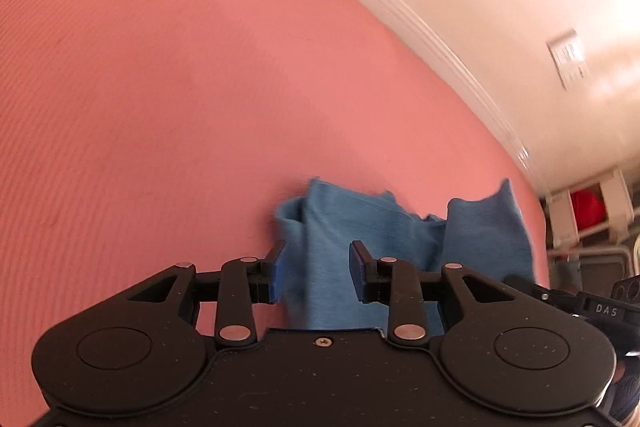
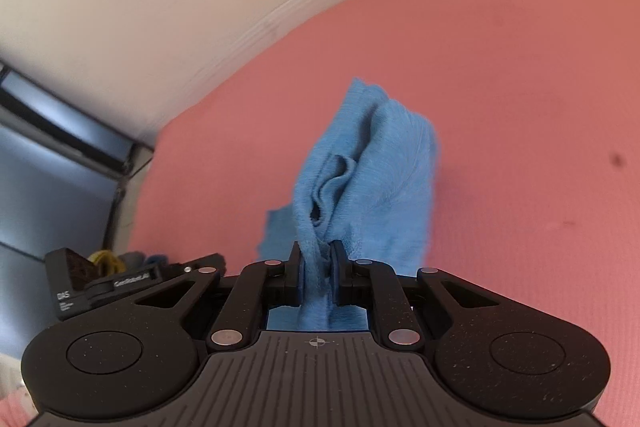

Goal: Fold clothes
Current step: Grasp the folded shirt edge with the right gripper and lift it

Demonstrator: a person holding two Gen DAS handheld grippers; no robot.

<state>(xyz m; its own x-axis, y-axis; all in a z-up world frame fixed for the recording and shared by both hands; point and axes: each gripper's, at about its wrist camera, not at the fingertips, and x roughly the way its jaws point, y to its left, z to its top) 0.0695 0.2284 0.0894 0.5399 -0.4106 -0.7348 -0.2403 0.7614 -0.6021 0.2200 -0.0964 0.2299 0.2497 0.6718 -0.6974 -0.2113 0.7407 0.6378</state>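
The near end of the blue cloth is hidden behind the left gripper body, and its edges are smeared by motion. In the right view, the cloth's near end is covered below the right gripper. The wall plate is blurred beyond reading.

Blue garment: soft knit cloth, bunched into deep vertical folds, hanging above the pink mat. One gathered edge is pinched between the right gripper's fingers. In the left wrist view the garment hangs crumpled, two corners pointing up.
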